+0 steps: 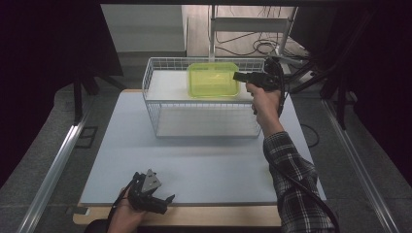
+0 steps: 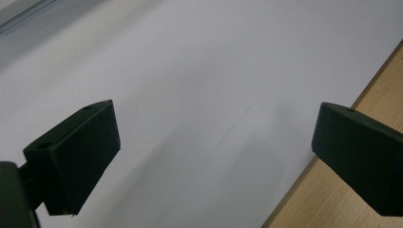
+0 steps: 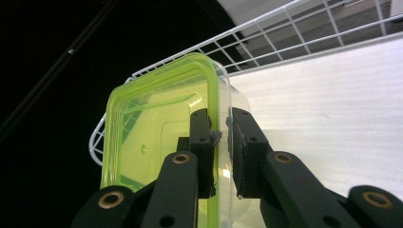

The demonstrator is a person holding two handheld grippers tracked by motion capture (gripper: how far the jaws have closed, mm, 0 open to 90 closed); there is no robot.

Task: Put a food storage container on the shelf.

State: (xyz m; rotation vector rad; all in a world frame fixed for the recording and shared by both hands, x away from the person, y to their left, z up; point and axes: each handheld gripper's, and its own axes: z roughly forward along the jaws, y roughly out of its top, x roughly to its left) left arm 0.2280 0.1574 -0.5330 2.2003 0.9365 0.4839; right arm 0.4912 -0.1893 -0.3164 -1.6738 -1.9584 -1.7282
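The right claw is pinching the rim of a green box, a see-through food container with a lime lid, one jaw on the lid side and the other against the clear wall, so that the edge is clamped between them. Taking it by the rim makes sense: the box is too wide to span, and the lip gives two flat faces to press on. In the high view the box hangs over the far half of a white wire basket, level with its top rim and near its back wall, held out from the right side by the right claw, with the person's checked sleeve stretching up the right edge of the counter. Holding it that high keeps its bottom free of the wires; whether it is on its way in or out I cannot tell from this moment alone. The basket stands at the far end of the counter, close to the reaching hand. The left claw rests at the near edge of the counter, well apart from the basket; its jaws are spread wide with nothing between them, parked out of the way as this looks a one-handed carry.
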